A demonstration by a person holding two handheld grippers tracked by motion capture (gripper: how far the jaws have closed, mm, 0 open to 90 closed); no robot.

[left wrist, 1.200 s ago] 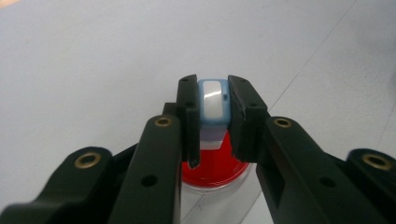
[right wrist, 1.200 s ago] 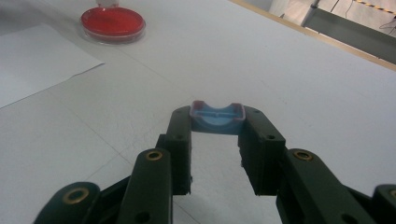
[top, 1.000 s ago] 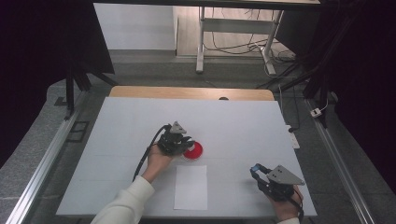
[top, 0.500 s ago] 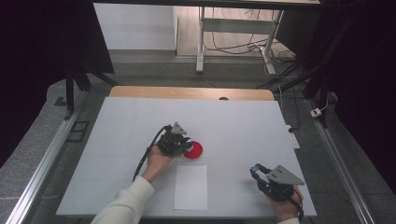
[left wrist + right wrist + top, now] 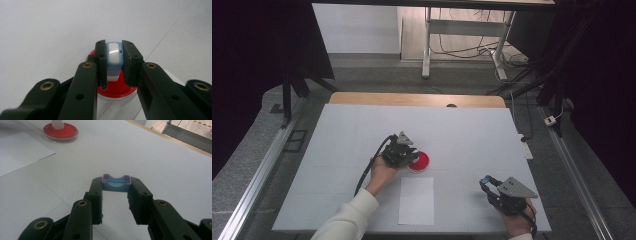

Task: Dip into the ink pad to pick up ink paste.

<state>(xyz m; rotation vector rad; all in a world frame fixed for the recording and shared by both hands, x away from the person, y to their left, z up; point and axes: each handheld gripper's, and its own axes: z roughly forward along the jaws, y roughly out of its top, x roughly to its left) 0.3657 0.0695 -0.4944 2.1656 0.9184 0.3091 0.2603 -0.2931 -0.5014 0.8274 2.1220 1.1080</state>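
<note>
A round red dish [image 5: 422, 162] lies near the middle of the white table. My left gripper [image 5: 408, 154] is shut on a small blue-and-white block [image 5: 114, 55] that stands upright on the red dish [image 5: 117, 90], with the jaws [image 5: 113, 62] pressed against its two sides. At the front right, my right gripper [image 5: 486, 183] is held just above the table. In its own view, its jaws [image 5: 116, 188] are shut on a small blue cap-like piece [image 5: 116, 184] with a scooped top edge. The red dish [image 5: 60, 131] with the block's white foot [image 5: 58, 124] shows far off in that view.
A white sheet of paper [image 5: 416, 200] lies flat on the table just in front of the dish, between the two hands. A wooden strip [image 5: 417, 99] runs along the table's far edge. Metal rails [image 5: 259, 170] flank the table.
</note>
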